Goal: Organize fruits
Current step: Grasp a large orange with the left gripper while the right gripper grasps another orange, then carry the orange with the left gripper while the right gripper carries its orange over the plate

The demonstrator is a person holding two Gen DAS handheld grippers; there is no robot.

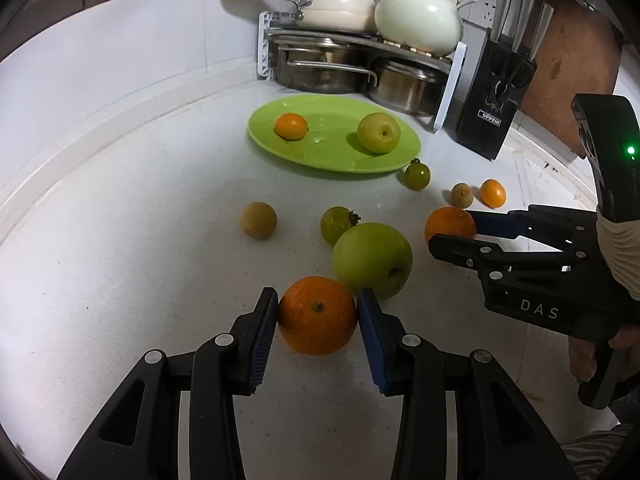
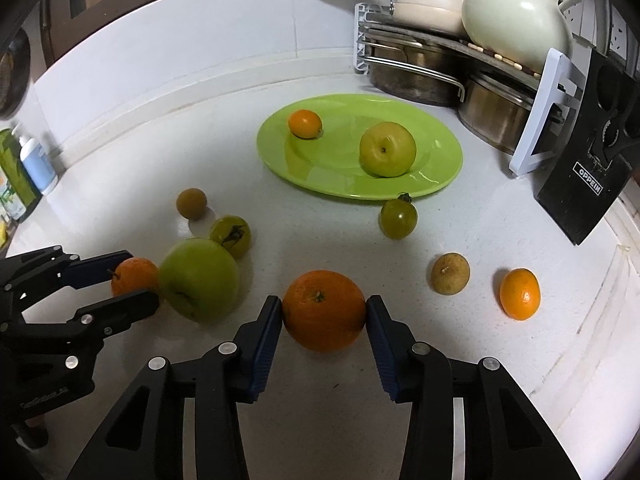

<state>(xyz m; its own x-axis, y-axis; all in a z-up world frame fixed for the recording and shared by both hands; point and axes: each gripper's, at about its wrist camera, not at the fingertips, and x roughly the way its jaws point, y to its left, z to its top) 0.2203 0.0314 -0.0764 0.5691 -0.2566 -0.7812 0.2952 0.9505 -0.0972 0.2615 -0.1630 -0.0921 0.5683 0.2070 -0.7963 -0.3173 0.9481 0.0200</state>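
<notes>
A white kitchen bench (image 1: 120,240) runs to a tiled corner stacked with pots on a rack (image 1: 360,52), a knife block (image 1: 492,112) at about 2 o'clock. In my left wrist view the left claw (image 1: 317,312) has its blue pads pressed on either side of an orange (image 1: 317,315) still sitting on the bench at 6 o'clock; a big green apple (image 1: 372,258) touches or nearly touches the right finger, so I judge a lift could nudge it rolling. At 3 o'clock the right claw (image 1: 452,226) sits around a second orange. The green plate (image 1: 332,160) at 12 o'clock holds a small tangerine (image 1: 291,126) and a yellow-green apple (image 1: 378,133), well apart; a green tomato (image 1: 417,176) lies just off its rim. In my right wrist view the right claw (image 2: 325,312) is clamped on its own orange (image 2: 325,311), low centre, also on the bench. The left claw (image 2: 132,280) appears at 9 o'clock, gripping its orange (image 2: 134,274) hard against the apple (image 2: 199,283). The plate (image 2: 440,176) carries the same two fruits. My worry: round fruit slipping from the narrow pads, or both claws converging on the plate and colliding, or landing an orange onto the apple (image 2: 387,149) there.
</notes>
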